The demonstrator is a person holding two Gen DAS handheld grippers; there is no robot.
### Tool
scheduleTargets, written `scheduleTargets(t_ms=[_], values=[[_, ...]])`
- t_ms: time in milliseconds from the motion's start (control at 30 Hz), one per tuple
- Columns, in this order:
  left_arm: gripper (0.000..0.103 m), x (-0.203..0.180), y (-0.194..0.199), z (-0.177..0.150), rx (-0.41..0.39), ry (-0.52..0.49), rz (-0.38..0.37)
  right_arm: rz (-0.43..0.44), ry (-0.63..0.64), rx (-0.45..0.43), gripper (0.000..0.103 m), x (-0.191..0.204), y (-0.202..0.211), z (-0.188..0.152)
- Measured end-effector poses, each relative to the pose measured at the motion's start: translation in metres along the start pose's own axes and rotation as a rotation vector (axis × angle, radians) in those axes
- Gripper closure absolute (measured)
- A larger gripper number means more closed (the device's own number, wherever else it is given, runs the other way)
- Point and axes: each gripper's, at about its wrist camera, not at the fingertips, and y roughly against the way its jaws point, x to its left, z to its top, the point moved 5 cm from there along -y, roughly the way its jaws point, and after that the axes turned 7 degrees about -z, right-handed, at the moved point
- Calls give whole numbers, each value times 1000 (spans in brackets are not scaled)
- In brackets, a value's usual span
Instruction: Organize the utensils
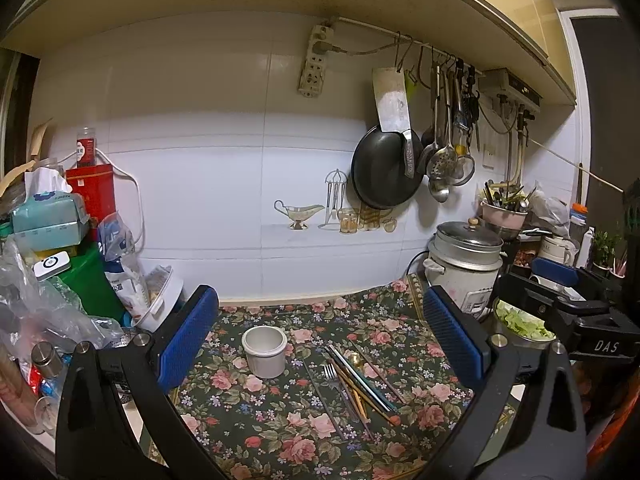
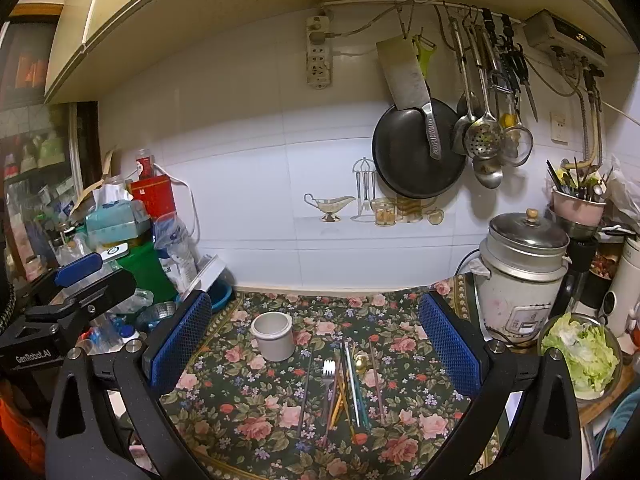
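A white ceramic cup (image 1: 264, 351) stands empty and upright on the floral cloth (image 1: 280, 420); it also shows in the right wrist view (image 2: 275, 335). To its right lies a loose pile of utensils (image 1: 356, 388): a silver fork (image 1: 331, 372), a gold spoon (image 1: 355, 358) and several chopsticks, also in the right wrist view (image 2: 344, 390). My left gripper (image 1: 320, 344) is open and empty, above and in front of the cup and pile. My right gripper (image 2: 316, 344) is open and empty, also short of them.
A rice cooker (image 2: 520, 276) and a bowl of lettuce (image 2: 580, 354) stand at the right. Clutter of bags, boxes and a tissue pack (image 1: 48, 216) fills the left. A pan (image 1: 384, 168), cleaver and ladles hang on the wall behind.
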Motion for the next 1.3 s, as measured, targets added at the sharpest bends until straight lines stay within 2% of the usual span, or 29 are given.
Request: scheduleTargets(t_ms=[1300], values=[[0, -3, -4, 3, -7, -12, -11, 5, 2, -4, 0, 1, -6, 4]])
